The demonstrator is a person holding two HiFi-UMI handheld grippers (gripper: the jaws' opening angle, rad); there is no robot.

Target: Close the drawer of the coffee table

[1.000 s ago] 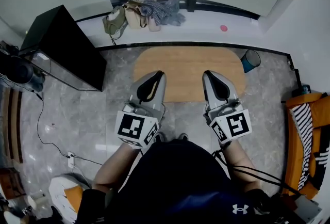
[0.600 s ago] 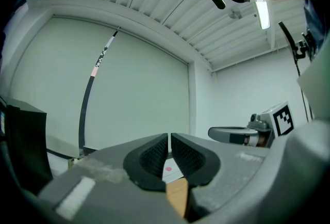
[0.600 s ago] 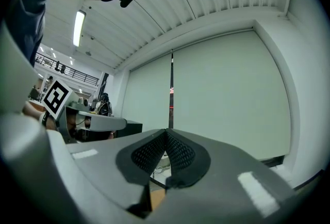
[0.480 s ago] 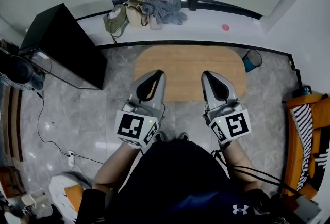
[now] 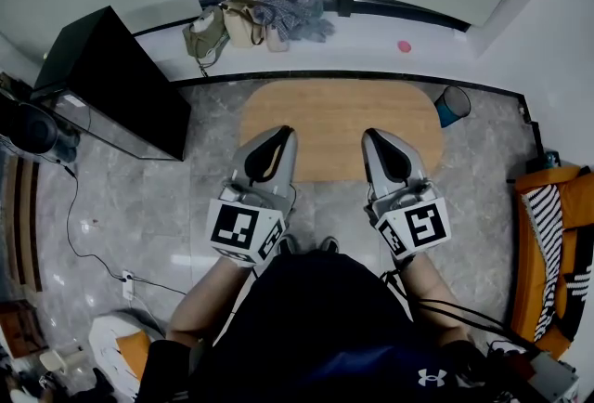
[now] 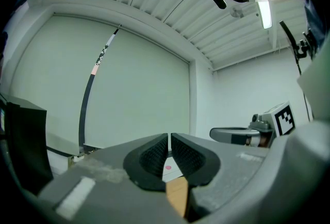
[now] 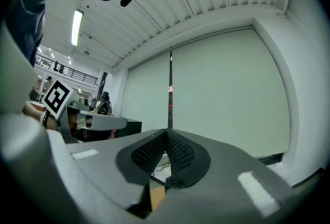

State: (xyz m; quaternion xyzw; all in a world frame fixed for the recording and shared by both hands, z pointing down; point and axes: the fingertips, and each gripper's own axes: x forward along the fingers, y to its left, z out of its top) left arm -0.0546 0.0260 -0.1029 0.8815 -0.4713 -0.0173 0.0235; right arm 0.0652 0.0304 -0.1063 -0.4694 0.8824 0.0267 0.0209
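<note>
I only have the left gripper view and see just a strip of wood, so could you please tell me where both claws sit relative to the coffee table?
Observer: The head view shows the left claw and right claw side by side, tips apparently over the near edge of the oval light-wood coffee table top.
Operator: Thanks; is the right claw holding anything?
Observer: No; the right gripper view shows its black ribbed pads shut together, empty.
</note>
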